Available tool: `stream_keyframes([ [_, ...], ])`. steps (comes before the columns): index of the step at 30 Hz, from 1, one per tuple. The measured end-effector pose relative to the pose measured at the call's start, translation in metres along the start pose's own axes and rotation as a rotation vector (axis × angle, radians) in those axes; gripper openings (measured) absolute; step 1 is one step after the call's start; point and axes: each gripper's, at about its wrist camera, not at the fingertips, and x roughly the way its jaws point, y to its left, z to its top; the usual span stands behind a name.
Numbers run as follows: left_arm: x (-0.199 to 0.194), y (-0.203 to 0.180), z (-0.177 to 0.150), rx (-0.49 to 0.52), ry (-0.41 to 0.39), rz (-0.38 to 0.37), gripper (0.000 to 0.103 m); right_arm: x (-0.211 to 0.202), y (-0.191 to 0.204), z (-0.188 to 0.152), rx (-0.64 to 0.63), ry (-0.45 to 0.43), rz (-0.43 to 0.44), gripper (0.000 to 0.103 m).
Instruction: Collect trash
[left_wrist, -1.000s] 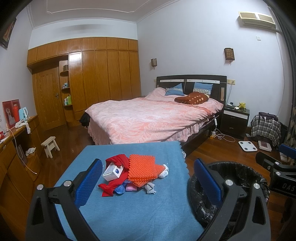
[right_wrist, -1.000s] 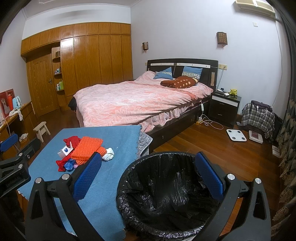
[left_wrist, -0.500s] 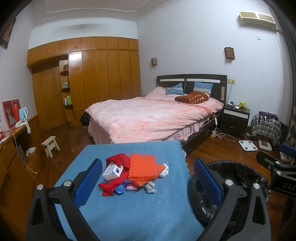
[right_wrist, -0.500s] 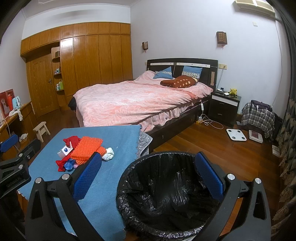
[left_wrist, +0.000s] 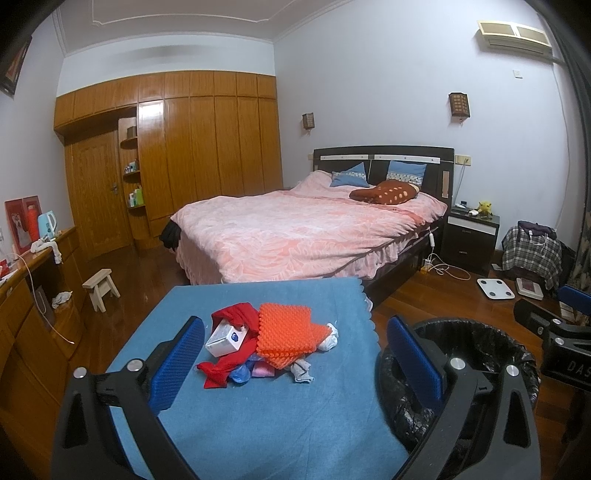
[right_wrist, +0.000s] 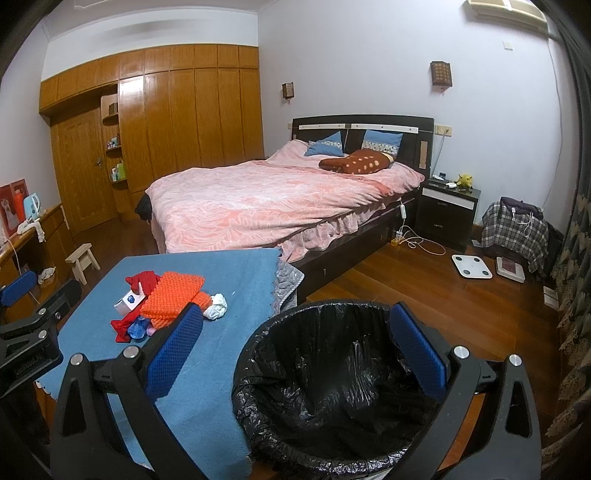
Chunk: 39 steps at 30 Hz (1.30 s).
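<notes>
Left wrist view: our left gripper (left_wrist: 295, 363), jaws wide and empty, faces the trash pile (left_wrist: 269, 341) dead ahead on the blue cloth — nearer than our right gripper (right_wrist: 295, 354), likewise open, over the bin (right_wrist: 332, 387).

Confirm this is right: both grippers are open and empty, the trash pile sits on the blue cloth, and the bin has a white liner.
Not quite: the bin has a black liner, as the right wrist view shows. The rest is right.
</notes>
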Motion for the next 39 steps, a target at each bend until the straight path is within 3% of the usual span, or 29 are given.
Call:
stream_keyframes([
  [30, 0.017, 0.008, -0.011, -0.006, 0.025, 0.011, 0.097, 0.015, 0.009, -0.002, 0.009, 0.009, 0.018, 0.098],
  [39, 0.051, 0.055, -0.02, -0.027, 0.027, 0.146, 0.097, 0.066, 0.037, -0.002, -0.014, 0.03, 0.059, 0.098],
])
